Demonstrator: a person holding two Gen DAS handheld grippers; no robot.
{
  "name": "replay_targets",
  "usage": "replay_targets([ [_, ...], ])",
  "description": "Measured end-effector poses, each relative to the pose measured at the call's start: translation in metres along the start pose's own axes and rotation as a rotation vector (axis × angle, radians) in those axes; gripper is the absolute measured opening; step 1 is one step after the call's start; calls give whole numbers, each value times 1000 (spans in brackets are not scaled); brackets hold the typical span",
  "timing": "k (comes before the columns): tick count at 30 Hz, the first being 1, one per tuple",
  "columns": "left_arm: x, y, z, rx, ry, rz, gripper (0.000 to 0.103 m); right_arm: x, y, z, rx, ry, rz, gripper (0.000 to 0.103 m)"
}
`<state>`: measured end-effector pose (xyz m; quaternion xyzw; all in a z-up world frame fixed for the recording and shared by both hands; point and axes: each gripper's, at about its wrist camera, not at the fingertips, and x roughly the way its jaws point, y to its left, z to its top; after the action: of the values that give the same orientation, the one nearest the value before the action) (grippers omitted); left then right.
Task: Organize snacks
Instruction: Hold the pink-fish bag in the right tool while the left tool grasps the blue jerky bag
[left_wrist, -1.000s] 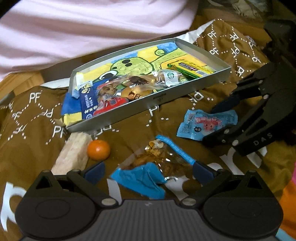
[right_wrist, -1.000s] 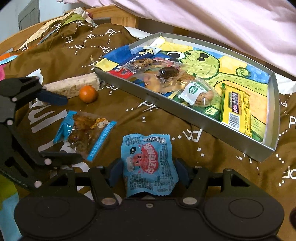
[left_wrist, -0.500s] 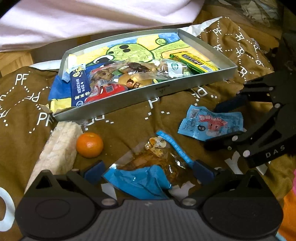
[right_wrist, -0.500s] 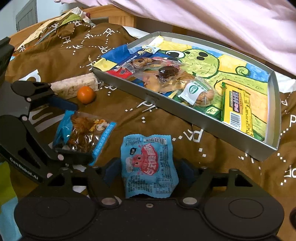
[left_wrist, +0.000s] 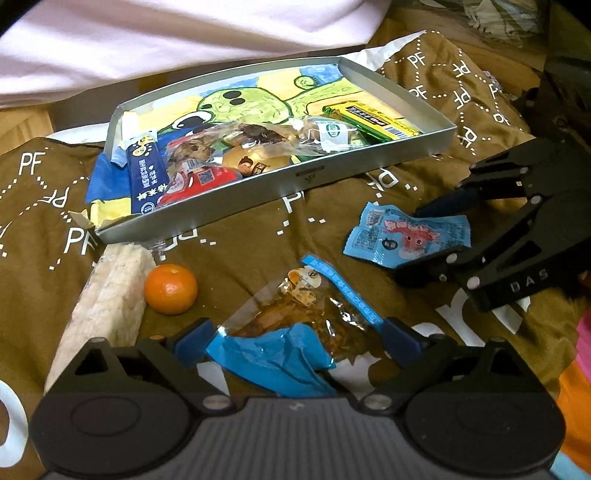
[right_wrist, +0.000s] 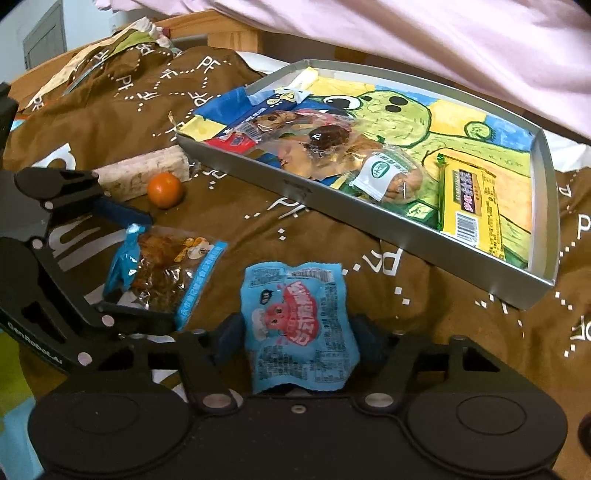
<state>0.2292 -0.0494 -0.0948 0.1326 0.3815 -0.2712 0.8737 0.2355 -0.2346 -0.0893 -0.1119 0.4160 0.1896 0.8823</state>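
A silver tray (left_wrist: 310, 173) (right_wrist: 295, 184) with a cartoon liner holds several wrapped snacks. On the brown blanket, my left gripper (left_wrist: 297, 338) (right_wrist: 129, 266) stands open, its blue fingers either side of a clear and blue snack pack (left_wrist: 295, 332) (right_wrist: 166, 269). My right gripper (right_wrist: 299, 334) (left_wrist: 421, 240) is open around a light blue pack with a red cartoon (right_wrist: 299, 321) (left_wrist: 406, 236), fingers close against its two sides. Both packs lie on the blanket. A small orange (left_wrist: 170, 283) (right_wrist: 166, 189) and a pale rice bar (left_wrist: 107, 295) (right_wrist: 147, 171) lie left of the packs.
A pink cover (left_wrist: 147, 44) lies beyond the tray. A yellow bar (right_wrist: 472, 206) lies at the tray's right end. The blanket (right_wrist: 424, 295) between the tray's front wall and the grippers is bare. Bright cloth (left_wrist: 576, 406) shows at the near right edge.
The left wrist camera has shifted left and slightly forward, so the tray sits more central. Both grippers have kept their spread around their packs. The packs have not moved.
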Motion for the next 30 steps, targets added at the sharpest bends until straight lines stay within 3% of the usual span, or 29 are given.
replay_targets([
  [6,-5,-3,-1,-10,-14,27,82,-2,4,-2,2,-4,-21,64],
  [15,-10,-4,-1,-32,-17,40,76,-4,10,-5,12,-19,-40,63],
  [21,-13,-7,0,-39,10,48,82,-11,15,-8,14,-12,-38,62],
  [25,-6,-7,1,7,19,52,95,-14,18,-9,10,-10,-42,62],
  [29,-4,-1,-1,4,16,18,96,-14,15,-9,21,-9,-40,62],
  [30,-5,0,-1,6,17,6,91,-14,15,-9,24,-10,-39,62],
])
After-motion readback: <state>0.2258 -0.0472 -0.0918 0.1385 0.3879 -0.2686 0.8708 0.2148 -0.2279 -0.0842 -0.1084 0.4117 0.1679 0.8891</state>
